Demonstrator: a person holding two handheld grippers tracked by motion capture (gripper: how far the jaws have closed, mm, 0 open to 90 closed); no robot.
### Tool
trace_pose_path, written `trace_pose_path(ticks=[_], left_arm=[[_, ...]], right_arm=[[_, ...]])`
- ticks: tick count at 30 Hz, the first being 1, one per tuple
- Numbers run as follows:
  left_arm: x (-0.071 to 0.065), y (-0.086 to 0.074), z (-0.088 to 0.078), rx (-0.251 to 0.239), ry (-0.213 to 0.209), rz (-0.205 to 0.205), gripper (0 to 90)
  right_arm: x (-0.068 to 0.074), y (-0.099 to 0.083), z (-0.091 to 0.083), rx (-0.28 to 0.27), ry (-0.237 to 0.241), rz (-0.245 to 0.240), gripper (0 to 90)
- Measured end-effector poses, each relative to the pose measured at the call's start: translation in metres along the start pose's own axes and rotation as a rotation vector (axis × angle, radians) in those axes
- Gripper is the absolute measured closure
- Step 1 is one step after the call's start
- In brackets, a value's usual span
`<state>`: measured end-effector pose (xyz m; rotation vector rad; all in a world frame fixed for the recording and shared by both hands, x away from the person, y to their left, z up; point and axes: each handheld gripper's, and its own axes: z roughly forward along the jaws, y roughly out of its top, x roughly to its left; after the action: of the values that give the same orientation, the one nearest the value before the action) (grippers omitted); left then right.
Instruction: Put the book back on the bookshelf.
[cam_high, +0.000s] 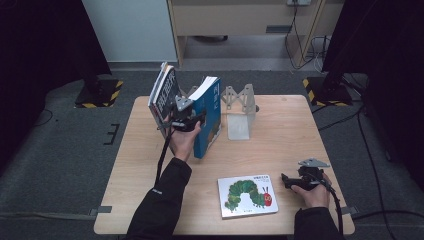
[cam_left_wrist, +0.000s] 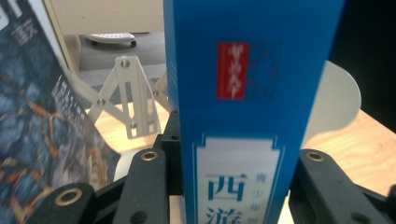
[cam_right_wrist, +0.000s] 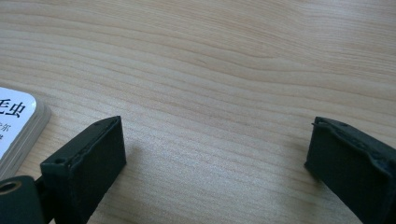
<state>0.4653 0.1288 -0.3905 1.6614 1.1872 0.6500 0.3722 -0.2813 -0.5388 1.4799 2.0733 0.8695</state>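
At the far left of the pale wooden table (cam_high: 280, 125), the left hand-held gripper (cam_high: 186, 120) clamped an upright blue paperback book (cam_left_wrist: 243, 93) beside a dark-covered book (cam_high: 162, 92). The right hand-held gripper (cam_right_wrist: 215, 163) rested wide and empty near a flat caterpillar picture book (cam_high: 247, 196), apparently unshelved.

The blue book (cam_high: 210, 116) stands upright on the table, leaning slightly, beside the dark book (cam_high: 164, 90), its spine gripped.

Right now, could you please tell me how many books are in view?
3: a dark-covered book leaning at the table's far left, a blue book held upright in the left tongs, and a white caterpillar picture book lying flat near the front edge.
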Motion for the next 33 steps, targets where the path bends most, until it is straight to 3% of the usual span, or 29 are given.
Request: trace_pose_path(ticks=[3,8,19,25,33], left_arm=[[0.0,-0.009,-0.008,0.005,-0.017,0.005,60.3],[-0.003,-0.021,-0.019,0.011,-0.008,0.013,60.1],[-0.013,-0.03,-0.028,0.003,-0.026,0.041,58.9],[-0.02,-0.032,-0.028,-0.013,-0.012,0.055,59.2],[-0.03,-0.036,-0.025,-0.045,0.029,0.038,59.6]], right_arm=[[0.0,0.0,0.0,-0.003,-0.003,0.005,4.5],[0.001,0.0,0.0,-0.002,-0.004,0.008,4.4],[0.001,0.0,0.0,-0.003,-0.005,0.006,4.4],[0.002,0.0,0.0,-0.003,-0.004,0.005,4.3],[0.001,0.0,0.0,0.0,-0.002,0.001,4.0]])
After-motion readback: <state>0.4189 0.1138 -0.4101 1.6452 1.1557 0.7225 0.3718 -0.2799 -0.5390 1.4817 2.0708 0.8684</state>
